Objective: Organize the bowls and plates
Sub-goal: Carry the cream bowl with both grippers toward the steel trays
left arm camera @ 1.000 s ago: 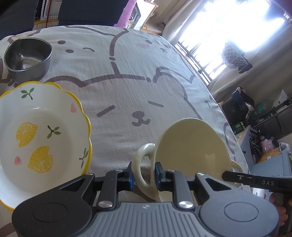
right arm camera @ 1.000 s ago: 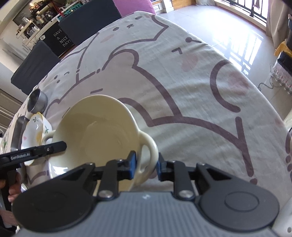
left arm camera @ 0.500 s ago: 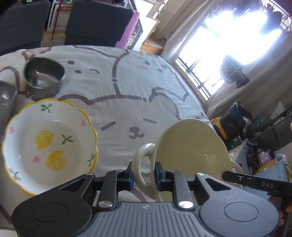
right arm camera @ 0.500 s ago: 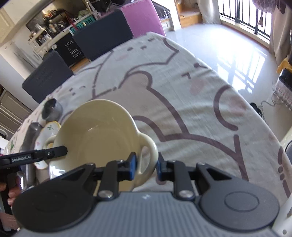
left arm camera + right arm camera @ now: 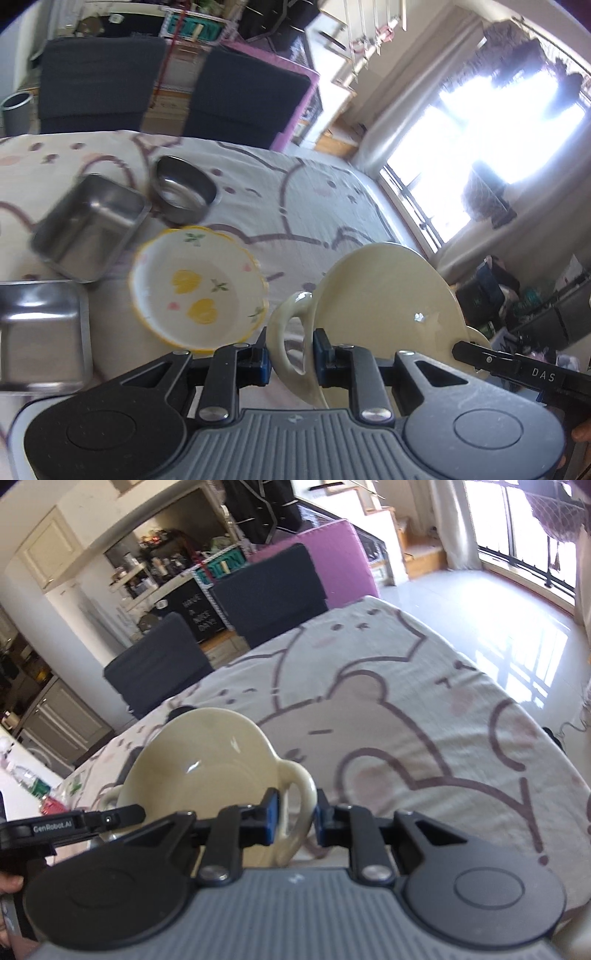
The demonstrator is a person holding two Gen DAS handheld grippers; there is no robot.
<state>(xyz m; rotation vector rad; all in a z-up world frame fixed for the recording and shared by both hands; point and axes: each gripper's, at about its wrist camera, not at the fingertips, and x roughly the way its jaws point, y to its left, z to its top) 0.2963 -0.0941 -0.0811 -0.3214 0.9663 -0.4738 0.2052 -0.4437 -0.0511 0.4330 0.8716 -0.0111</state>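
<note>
**Both grippers share one cream bowl**

Together we hold a single cream two-handled bowl [image 5: 388, 295] in the air above the bear-print tablecloth [image 5: 295, 192], one handle to each gripper.

From the left wrist camera, our left gripper [image 5: 290, 360] is clenched on the near loop handle, its blue pads pressed against either side of the loop. The bowl is tipped so we see its outer wall. At the far side, the tip of our right gripper [image 5: 480, 360] meets the other handle. Only this view shows the rest of the tableware, all resting on the cloth to the left of the raised bowl: one scalloped lemon-print bowl [image 5: 199, 291] with a yellow rim, one round steel bowl [image 5: 184, 188] beyond it, and two square steel containers [image 5: 88, 225], the second [image 5: 40, 332] at the left edge. Two dark chairs [image 5: 99, 81] stand behind the table.

From the right wrist camera, our right gripper [image 5: 295, 821] is clamped on the opposite handle in the same way, and here we look into the bowl's glossy interior [image 5: 207, 771]. The left gripper's tip [image 5: 110, 818] reaches in at the far handle. None of the steel pieces can be made out here; the held bowl blocks that side. This view alone gives the long right-hand stretch of tablecloth and the sunlit floor [image 5: 498, 620] beyond.
</note>
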